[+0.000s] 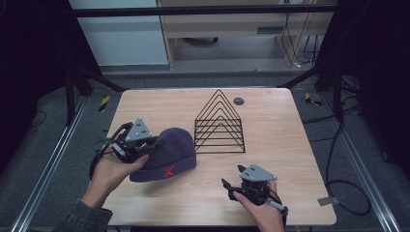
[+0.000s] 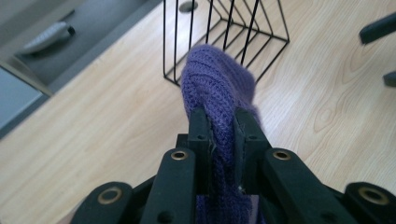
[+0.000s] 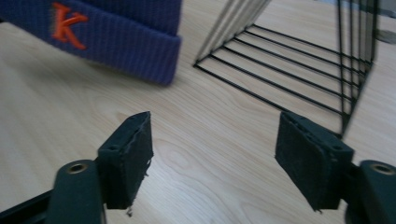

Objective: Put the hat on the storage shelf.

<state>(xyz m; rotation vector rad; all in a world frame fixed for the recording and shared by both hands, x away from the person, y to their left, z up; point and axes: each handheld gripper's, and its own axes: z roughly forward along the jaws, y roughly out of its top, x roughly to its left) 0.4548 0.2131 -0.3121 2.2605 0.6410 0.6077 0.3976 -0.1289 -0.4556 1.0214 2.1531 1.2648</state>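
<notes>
Nearest the high camera, the right hand-held gripper [image 1: 231, 185] is hovering just over the front of the worktop [image 1: 285, 145], its jaws standing wide apart on nothing. To the left, the left hand-held gripper [image 1: 152, 143] is pinching the knit of a purple beanie [image 1: 169, 157]; the left gripper view is showing both jaws clamped on a raised fold of the wool [image 2: 219, 93]. The beanie is resting on the light wood left of centre, its cuff toward the person. Just beyond it a black wire rack [image 1: 220, 123] of nested triangles is standing upright, close to the beanie. A small dark round cap [image 1: 238, 101] is sitting in the worktop near the far edge. Grey floor, metal rails and trailing cables are surrounding the worktop. Looking from the right gripper view, an orange letter K [image 3: 67, 24] is showing large on the cuff.
</notes>
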